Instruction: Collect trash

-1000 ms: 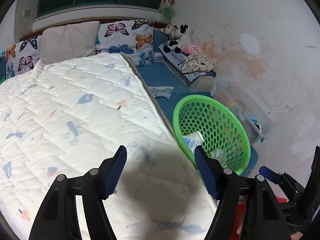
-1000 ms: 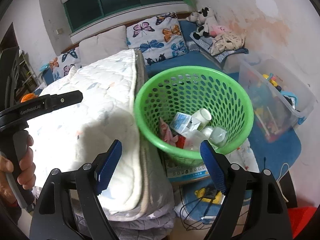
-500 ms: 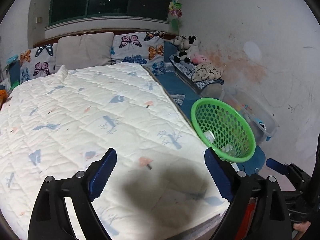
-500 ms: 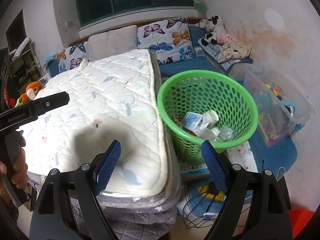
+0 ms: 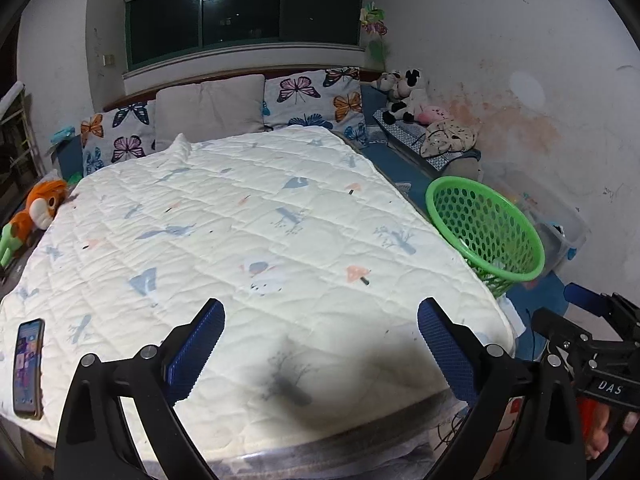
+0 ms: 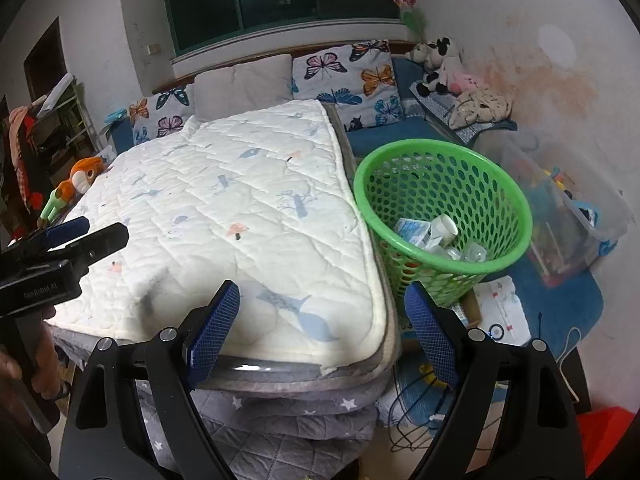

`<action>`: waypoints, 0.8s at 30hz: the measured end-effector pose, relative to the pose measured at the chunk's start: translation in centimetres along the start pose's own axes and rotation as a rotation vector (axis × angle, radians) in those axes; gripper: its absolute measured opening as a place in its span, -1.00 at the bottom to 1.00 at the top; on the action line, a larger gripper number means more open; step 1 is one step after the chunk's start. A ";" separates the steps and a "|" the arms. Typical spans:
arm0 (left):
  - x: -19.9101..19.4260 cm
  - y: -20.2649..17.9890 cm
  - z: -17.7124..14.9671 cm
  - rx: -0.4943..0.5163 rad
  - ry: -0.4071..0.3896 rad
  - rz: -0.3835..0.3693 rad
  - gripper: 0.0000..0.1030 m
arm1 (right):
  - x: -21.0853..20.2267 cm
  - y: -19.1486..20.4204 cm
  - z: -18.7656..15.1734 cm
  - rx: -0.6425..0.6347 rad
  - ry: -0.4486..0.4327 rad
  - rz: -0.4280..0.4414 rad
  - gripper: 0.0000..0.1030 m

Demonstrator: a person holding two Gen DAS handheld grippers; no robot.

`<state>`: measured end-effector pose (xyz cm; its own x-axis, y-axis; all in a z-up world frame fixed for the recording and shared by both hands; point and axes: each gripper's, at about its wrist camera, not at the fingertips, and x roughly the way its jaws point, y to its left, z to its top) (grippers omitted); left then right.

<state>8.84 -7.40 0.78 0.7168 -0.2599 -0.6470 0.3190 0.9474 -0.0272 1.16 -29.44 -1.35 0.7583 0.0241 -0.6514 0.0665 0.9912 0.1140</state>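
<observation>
Both hand-held grippers pulled back, jaws just opened wider, empty, green basket (image 6: 442, 216) w/ trash ahead-right.

the green basket (image 6: 442, 216), a round plastic bin with perforated walls, stands upright on the floor, just beside the right edge of the bed. inside at its bottom lies a heap of trash (image 6: 438, 236): a crumpled blue-and-white carton, a white bottle on its side and some clear plastic pieces, touching one another, well below the rim.
</observation>
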 end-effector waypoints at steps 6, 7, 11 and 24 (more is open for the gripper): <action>-1.7 0.5 -1.2 0.007 -0.024 0.041 0.83 | -0.7 1.3 -0.6 -0.011 -0.010 0.004 0.65; -1.9 0.5 -1.3 0.005 -0.026 0.045 0.83 | -0.7 1.4 -0.7 -0.007 -0.010 0.009 0.65; -2.6 1.3 -2.0 -0.012 -0.025 0.057 0.83 | -0.9 1.9 -0.9 -0.008 -0.008 0.015 0.65; -3.1 3.1 -3.3 -0.036 -0.011 0.109 0.84 | -0.6 2.9 -1.2 -0.002 0.001 0.034 0.71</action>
<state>5.54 -3.09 0.18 0.7528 -0.1572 -0.6392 0.2169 0.9761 0.0154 0.09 -26.43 -1.55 0.7593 0.0580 -0.6481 0.0393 0.9901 0.1346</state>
